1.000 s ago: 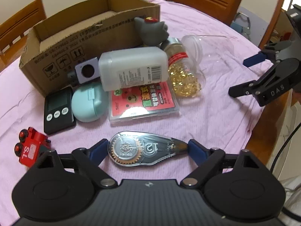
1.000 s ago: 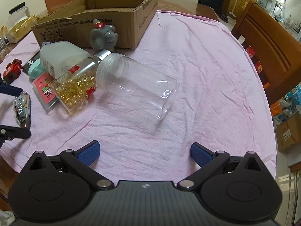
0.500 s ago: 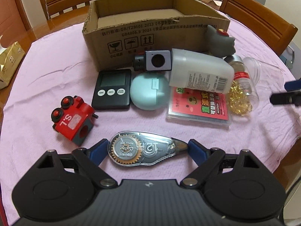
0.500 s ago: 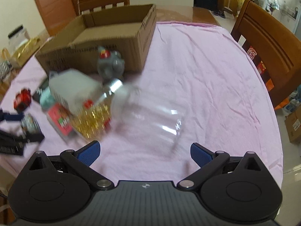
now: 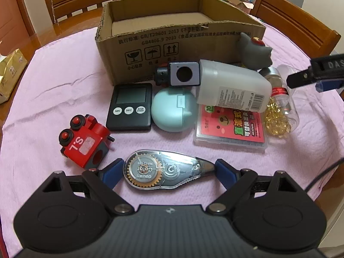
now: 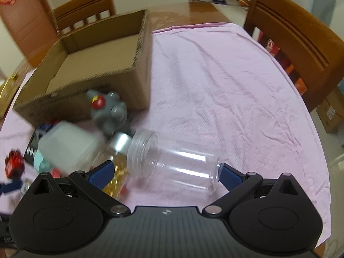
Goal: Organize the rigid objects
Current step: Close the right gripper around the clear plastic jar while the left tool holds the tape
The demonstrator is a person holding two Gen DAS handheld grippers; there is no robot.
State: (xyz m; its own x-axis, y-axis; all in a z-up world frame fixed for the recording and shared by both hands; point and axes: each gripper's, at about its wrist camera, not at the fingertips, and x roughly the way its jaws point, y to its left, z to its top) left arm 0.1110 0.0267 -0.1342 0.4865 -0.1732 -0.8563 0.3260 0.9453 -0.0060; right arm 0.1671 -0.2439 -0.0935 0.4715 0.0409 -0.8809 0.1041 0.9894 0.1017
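My left gripper (image 5: 168,169) is shut on a clear correction-tape dispenser (image 5: 165,169), held crosswise between its blue pads above the pink cloth. My right gripper (image 6: 165,173) is open, its pads either side of a clear empty plastic jar (image 6: 174,164) lying on its side; contact cannot be told. An open cardboard box (image 5: 172,36) stands at the back, also in the right wrist view (image 6: 96,64). In front of it lie a red toy train (image 5: 85,139), a black timer (image 5: 130,106), a mint case (image 5: 174,111), a white bottle (image 5: 232,88), a capsule bottle (image 5: 278,111) and a grey toy (image 5: 255,51).
A red card pack (image 5: 231,126) lies under the white bottle, and a grey block with a hole (image 5: 182,74) sits by the box. Wooden chairs (image 6: 296,43) stand round the table. A gold bag (image 5: 10,73) lies at the left edge. The right gripper's finger (image 5: 311,75) shows at right.
My left gripper has swung left with the tape dispenser to face the box squarely. My right gripper has moved forward and down until its pads flank the clear jar.
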